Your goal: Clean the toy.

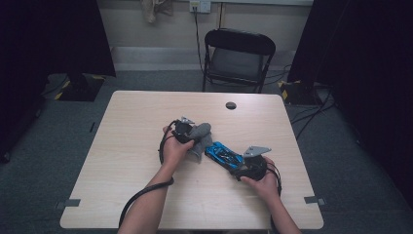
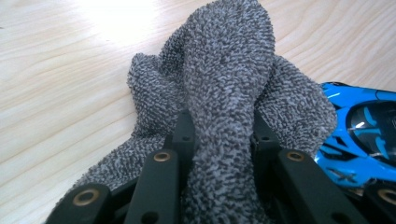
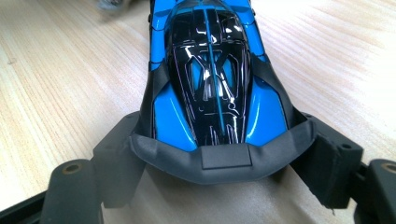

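Observation:
A grey terry cloth point(image 1: 200, 136) is bunched up near the middle of the table, and my left gripper point(image 1: 187, 131) is shut on it. In the left gripper view a fold of the cloth point(image 2: 224, 70) rises between the two black jaws of the left gripper point(image 2: 222, 135). A glossy blue and black toy car point(image 1: 223, 153) lies just right of the cloth, touching it. My right gripper point(image 1: 241, 165) is shut on the car's rear end. In the right gripper view the car point(image 3: 215, 70) points away, its grey rear wing pinched between the jaws of the right gripper point(image 3: 222, 151). The car's blue nose point(image 2: 359, 135) sits beside the cloth.
The light wooden table point(image 1: 146, 112) has a round cable hole point(image 1: 231, 105) near its far edge. A black folding chair point(image 1: 238, 53) stands behind the table. Dark curtains hang at both sides.

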Tool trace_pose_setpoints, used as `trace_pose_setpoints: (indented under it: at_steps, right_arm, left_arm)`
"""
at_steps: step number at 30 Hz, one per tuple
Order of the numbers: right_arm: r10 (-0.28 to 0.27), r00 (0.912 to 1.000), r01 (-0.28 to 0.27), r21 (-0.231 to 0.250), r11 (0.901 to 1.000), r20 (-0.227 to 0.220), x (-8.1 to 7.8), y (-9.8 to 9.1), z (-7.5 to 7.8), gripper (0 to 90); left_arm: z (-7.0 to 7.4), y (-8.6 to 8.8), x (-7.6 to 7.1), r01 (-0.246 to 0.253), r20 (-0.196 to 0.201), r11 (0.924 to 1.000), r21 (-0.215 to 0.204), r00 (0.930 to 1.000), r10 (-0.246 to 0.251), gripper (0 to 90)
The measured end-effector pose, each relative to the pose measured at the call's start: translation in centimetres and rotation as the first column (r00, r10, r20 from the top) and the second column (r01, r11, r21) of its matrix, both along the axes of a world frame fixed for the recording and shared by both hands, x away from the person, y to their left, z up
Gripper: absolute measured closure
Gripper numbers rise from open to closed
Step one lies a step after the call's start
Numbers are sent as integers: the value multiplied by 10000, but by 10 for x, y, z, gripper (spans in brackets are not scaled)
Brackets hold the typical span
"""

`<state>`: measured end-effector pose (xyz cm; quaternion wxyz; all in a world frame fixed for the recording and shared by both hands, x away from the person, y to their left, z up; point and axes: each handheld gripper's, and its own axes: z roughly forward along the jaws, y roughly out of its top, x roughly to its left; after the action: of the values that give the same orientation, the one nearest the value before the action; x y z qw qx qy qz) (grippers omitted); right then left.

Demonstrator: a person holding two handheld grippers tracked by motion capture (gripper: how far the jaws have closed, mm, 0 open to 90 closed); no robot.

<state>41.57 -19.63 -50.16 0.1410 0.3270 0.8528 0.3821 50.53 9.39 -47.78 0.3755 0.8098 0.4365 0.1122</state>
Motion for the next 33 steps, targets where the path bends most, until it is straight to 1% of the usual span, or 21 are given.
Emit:
trace_pose_setpoints:
  at_steps: [3,5,6,8,12,17,21,23,24,26,27,29,31,33]
  right_arm:
    - [-1,10000,1,0,10000,-2,0,0,0,244]
    - [-2,10000,2,-3,10000,0,0,0,0,244]
    - [-2,10000,2,-4,10000,-1,0,0,0,244]
    - [-1,10000,1,-5,10000,-1,0,0,0,244]
    - [-2,10000,2,-5,10000,-5,0,0,0,243]
    - [-10,10000,10,-12,10000,-4,0,0,0,242]
    - [-16,10000,16,-13,10000,-5,0,0,0,240]
    - [-18,10000,18,-24,10000,-3,0,0,0,238]
    - [-26,10000,26,-23,10000,-2,0,0,0,235]
    - [-48,10000,48,-28,10000,-11,0,0,0,231]
    - [-62,10000,62,-23,10000,-28,0,0,0,227]
    - [-67,10000,67,-33,10000,-34,0,-1,0,224]
    - [-62,10000,62,-21,10000,-50,0,-1,0,217]
    - [-108,9999,108,-19,9999,-114,1,-2,1,211]
  left_arm:
    - [2,5,-3,-16,14,10000,-83,10000,16,705]
    - [4,7,-6,-17,20,10000,-54,10000,17,705]
    - [4,8,-7,-82,21,9998,-154,10000,82,705]
    - [7,12,-10,-9,88,10000,65,10000,8,705]
    - [10,21,-18,48,126,10000,0,9999,-48,705]
    - [11,30,-31,273,61,9996,-81,9996,-273,703]
    - [8,30,-41,518,60,9986,-127,9986,-517,701]
    - [5,28,-44,604,-26,9981,-99,9982,-605,701]
    - [3,28,-45,649,9,9979,-83,9979,-649,700]
    - [0,26,-47,703,-91,9975,-107,9975,-704,699]
    - [-1,26,-48,695,-62,9975,-108,9976,-696,699]
    - [-1,25,-48,730,-85,9972,-163,9973,-731,699]
    - [-2,26,-49,766,-63,9970,-112,9970,-767,699]
    - [-2,26,-50,714,-64,9972,-228,9974,-715,697]
